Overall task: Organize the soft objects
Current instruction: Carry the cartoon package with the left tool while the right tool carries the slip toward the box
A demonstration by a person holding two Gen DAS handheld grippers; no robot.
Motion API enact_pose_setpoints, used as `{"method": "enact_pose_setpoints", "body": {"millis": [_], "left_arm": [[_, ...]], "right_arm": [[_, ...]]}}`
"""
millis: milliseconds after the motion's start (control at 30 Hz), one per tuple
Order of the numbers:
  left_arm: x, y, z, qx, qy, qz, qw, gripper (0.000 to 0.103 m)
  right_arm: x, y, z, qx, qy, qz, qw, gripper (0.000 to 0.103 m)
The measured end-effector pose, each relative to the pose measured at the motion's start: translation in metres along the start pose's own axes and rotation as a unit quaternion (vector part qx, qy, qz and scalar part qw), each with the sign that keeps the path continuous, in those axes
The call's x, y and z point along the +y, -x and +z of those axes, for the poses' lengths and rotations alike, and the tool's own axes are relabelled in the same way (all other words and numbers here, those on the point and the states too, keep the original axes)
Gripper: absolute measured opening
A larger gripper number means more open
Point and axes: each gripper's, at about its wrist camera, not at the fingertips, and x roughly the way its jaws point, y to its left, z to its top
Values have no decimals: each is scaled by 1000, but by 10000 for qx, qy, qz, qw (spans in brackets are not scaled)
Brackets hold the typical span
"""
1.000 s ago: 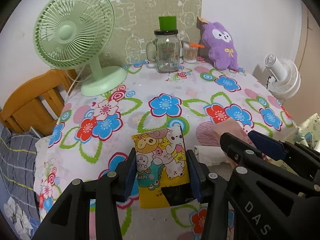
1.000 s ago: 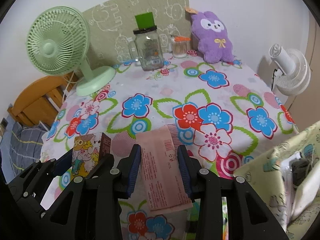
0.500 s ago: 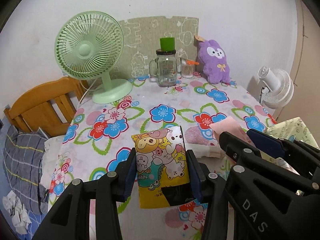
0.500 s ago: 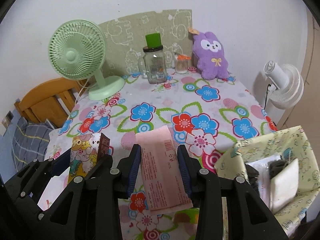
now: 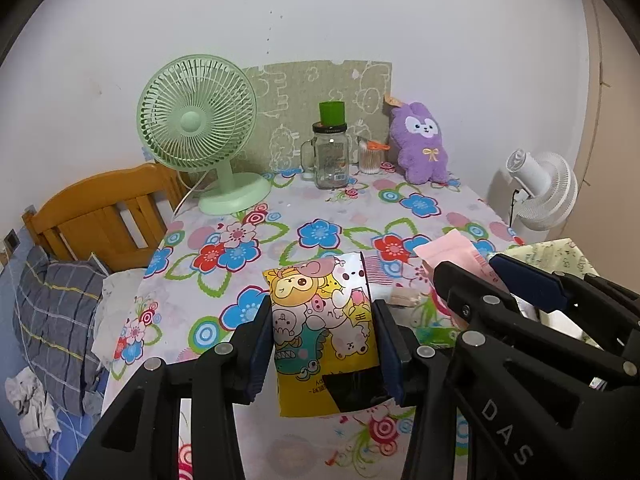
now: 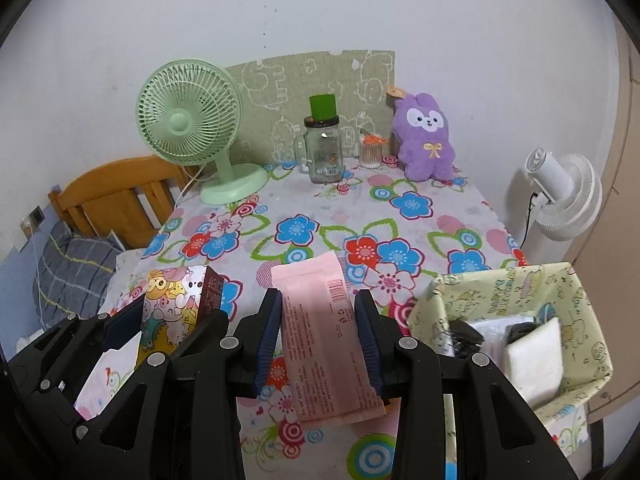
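My left gripper (image 5: 323, 344) is shut on a yellow cartoon-printed packet (image 5: 324, 332), held above the near part of the flowered table (image 5: 320, 216). The packet also shows in the right wrist view (image 6: 176, 304). My right gripper (image 6: 319, 336) is shut on a pink packet (image 6: 324, 336), held above the table's near edge. The pink packet also shows in the left wrist view (image 5: 460, 256). A fabric storage basket (image 6: 500, 292) with soft items inside stands just right of the right gripper. A purple plush toy (image 6: 426, 140) sits at the table's back.
A green desk fan (image 6: 192, 128), a glass jar with a green cup on top (image 6: 322, 148) and a small swab cup (image 6: 370, 152) stand at the back. A white fan (image 6: 564, 196) stands right of the table. A wooden chair (image 6: 116, 192) is left.
Both grippers have pulled back and up from the table with their packets. More of the room and the basket have come into view.
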Motion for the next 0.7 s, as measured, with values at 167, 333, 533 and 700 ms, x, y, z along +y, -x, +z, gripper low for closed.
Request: {"method": "enact_pose_setpoints", "body": {"millis": [167, 333, 533, 700], "left_arm": [[-12, 13, -4, -73, -3, -43, 10000, 48], [-28, 23, -5, -166, -31, -112, 9998, 48], [-48, 30, -4, -265, -88, -231, 9993, 48], [-68, 30, -3, -273, -153, -311, 9990, 48]], "right_arm": [[-10, 18, -6, -94, 25, -14, 10000, 41], [-24, 31, -8, -175, 9, -22, 9998, 41], [-44, 43, -9, -273, -6, -83, 9996, 41], [-63, 48, -10, -299, -25, -139, 9995, 41]]}}
